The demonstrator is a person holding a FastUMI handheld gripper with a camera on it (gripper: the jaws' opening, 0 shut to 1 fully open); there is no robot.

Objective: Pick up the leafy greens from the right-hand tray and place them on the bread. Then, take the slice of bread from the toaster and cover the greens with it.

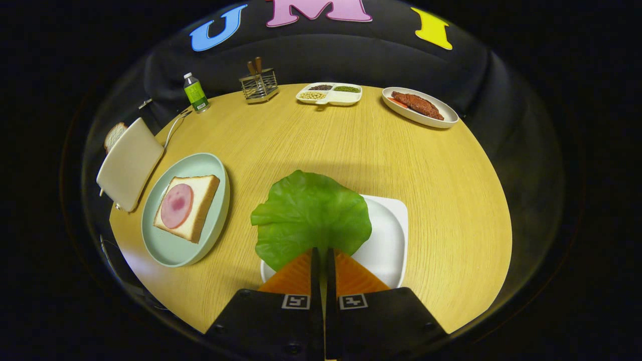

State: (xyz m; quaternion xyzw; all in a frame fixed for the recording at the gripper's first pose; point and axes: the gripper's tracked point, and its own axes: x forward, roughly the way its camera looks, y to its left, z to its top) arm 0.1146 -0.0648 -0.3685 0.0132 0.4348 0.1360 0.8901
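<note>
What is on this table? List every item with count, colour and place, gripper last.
lettuce leaf: one, green, clamped at its near edge, over the white tray
white tray: one, just ahead of the gripper
plate: one, pale green, left of the leaf
bread slice: one, pink ham slice on top, on that plate
toaster: one, cream, beyond the plate, bread sticking out
bottle: one, green label, far left
wire rack: one, metal, far edge
divided dish: one, white, holds beans
meat plate: one, white, far right
gripper: one, shut on the leaf

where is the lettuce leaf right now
In the gripper view the lettuce leaf is pinched at its near edge between the closed fingers of the gripper, hanging over the white tray, to the right of the green plate with bread.
</note>
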